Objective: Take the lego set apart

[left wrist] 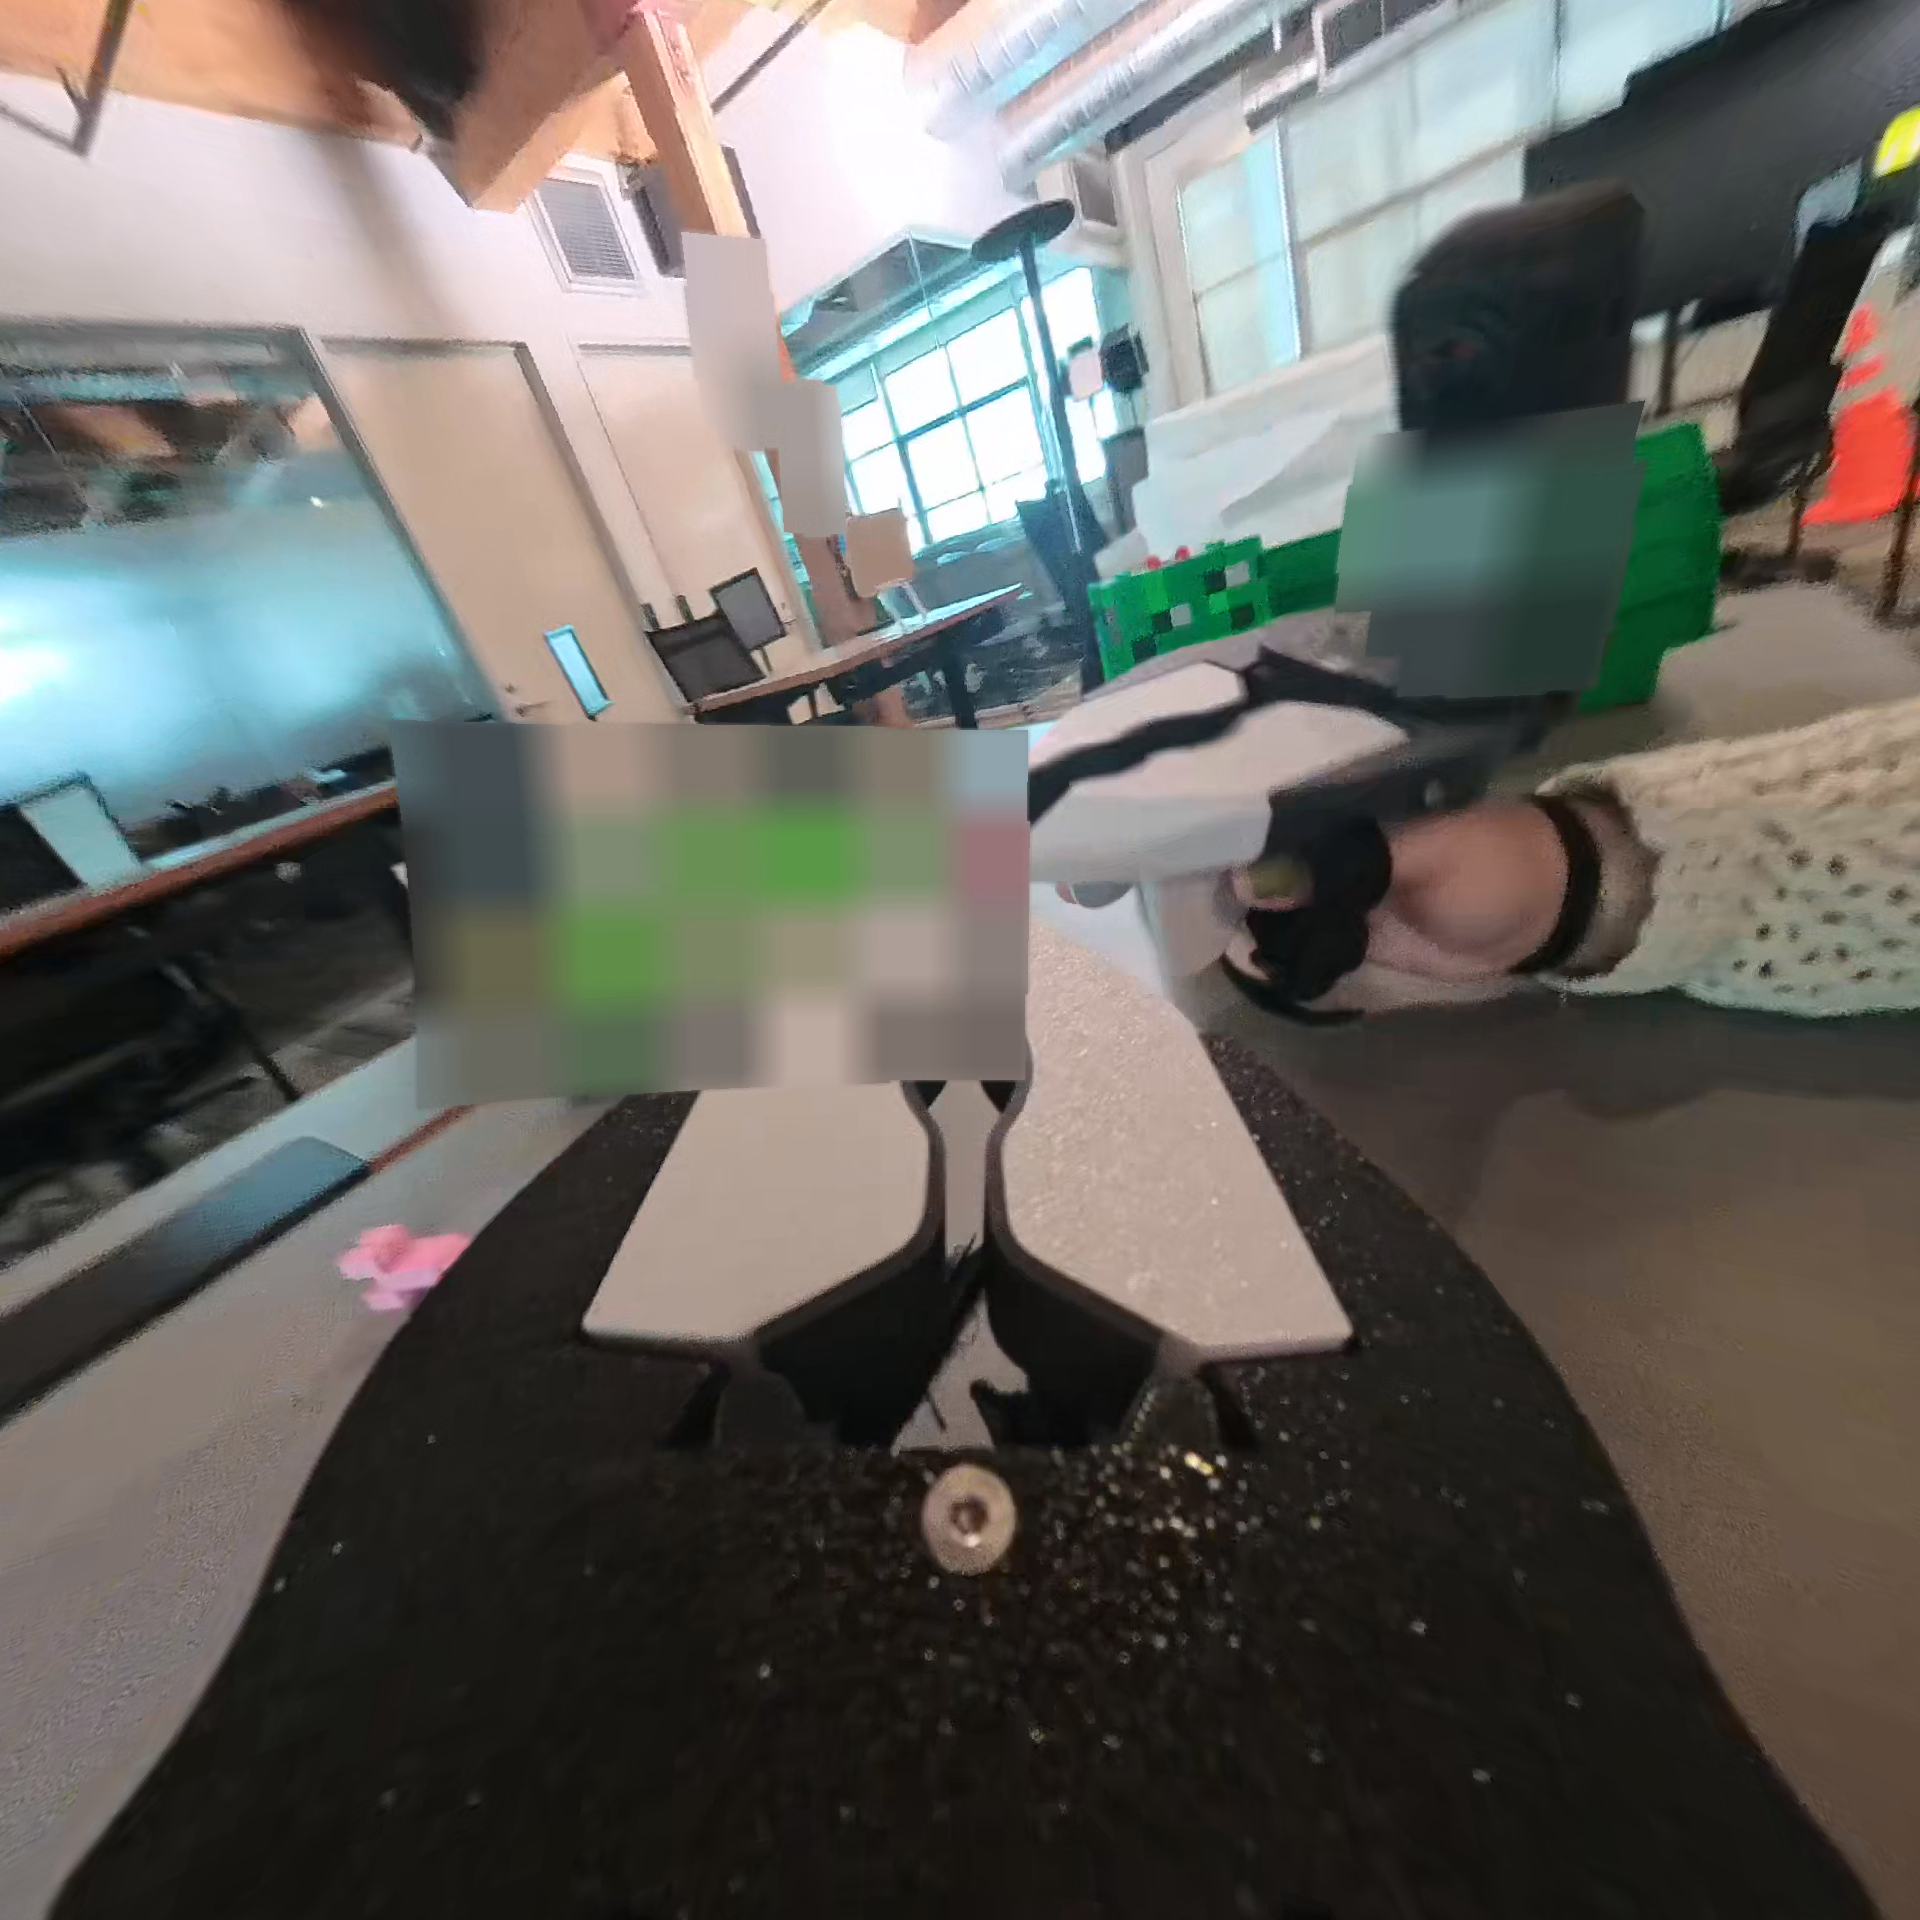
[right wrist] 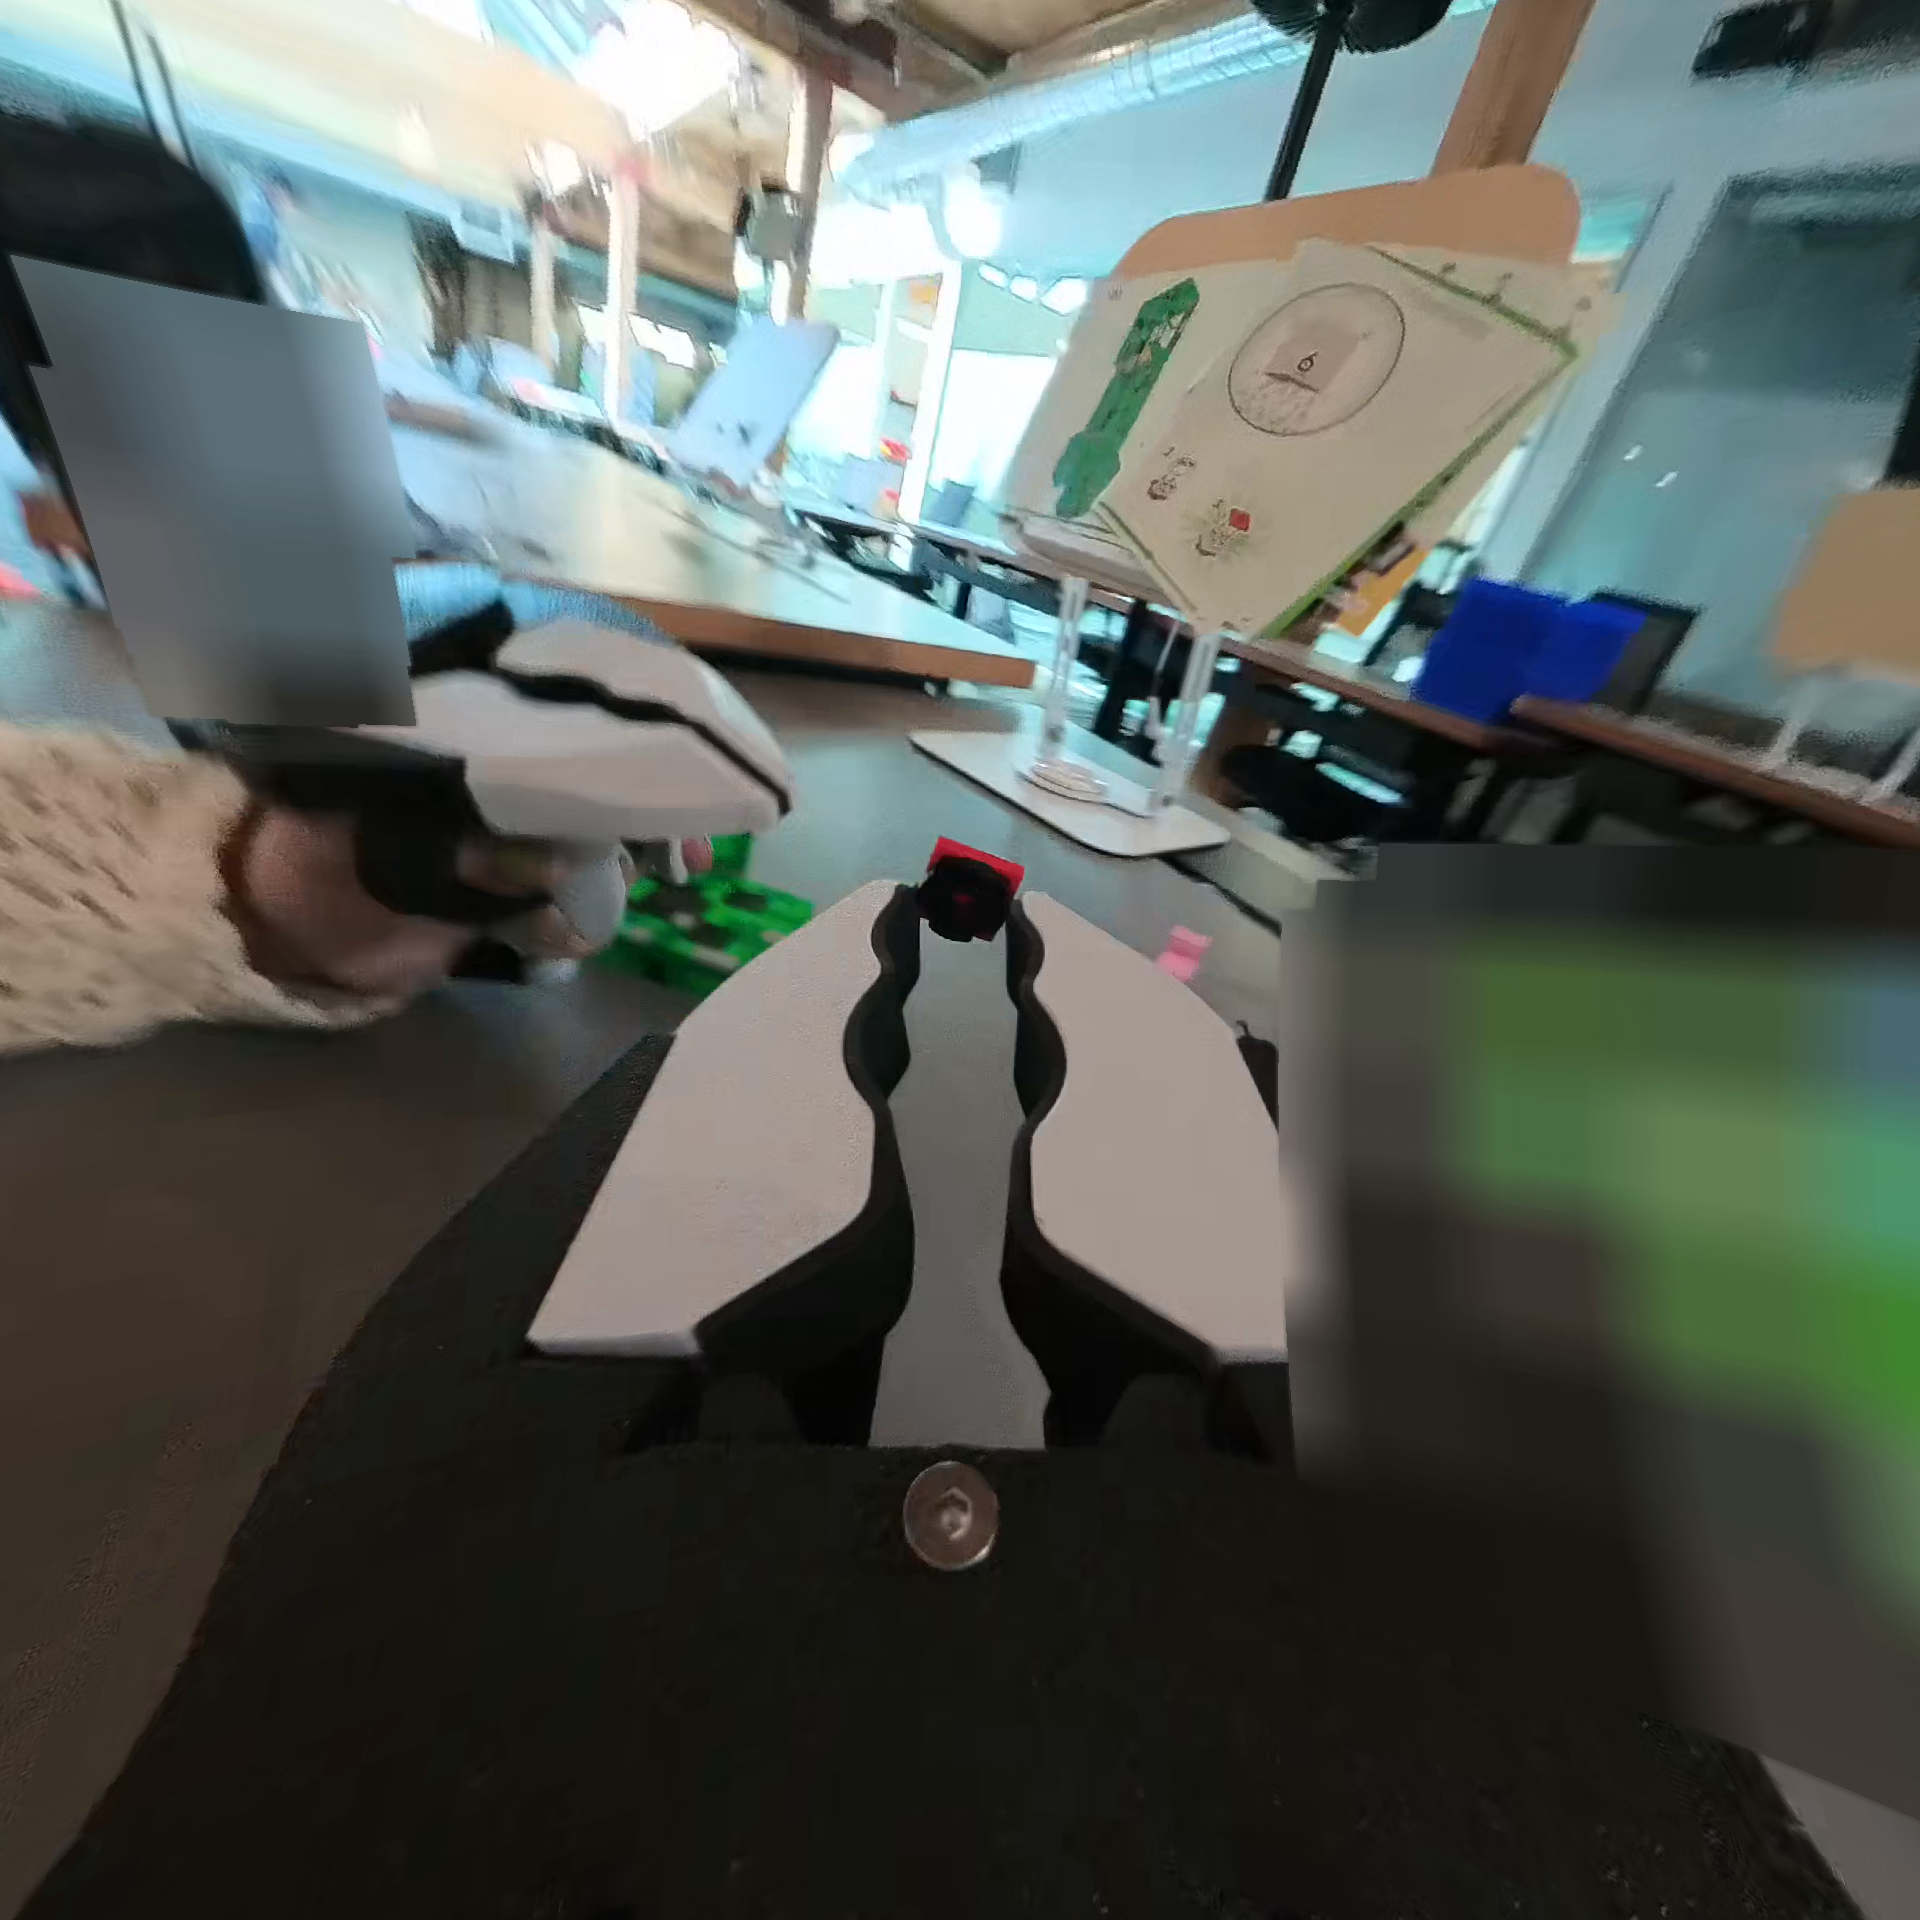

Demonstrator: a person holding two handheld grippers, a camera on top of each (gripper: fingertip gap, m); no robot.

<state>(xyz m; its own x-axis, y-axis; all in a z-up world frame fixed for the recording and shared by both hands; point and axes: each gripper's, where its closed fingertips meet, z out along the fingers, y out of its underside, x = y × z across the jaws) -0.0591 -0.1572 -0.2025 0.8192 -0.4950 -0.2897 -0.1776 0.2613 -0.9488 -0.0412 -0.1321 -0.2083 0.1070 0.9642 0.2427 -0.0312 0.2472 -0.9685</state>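
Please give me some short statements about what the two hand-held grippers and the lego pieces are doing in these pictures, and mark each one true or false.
1. The right hand-held gripper grips a small red and black lego piece at its tips. True.
2. A pink lego piece lies on the table. True.
3. The instruction sheet lies flat on the table. False: it stands tilted on a clear stand.
4. The left hand-held gripper reaches down at a blue lego build. False: the build under it is green and black.
5. The person's sleeve is plain black. False: it is a cream knit.
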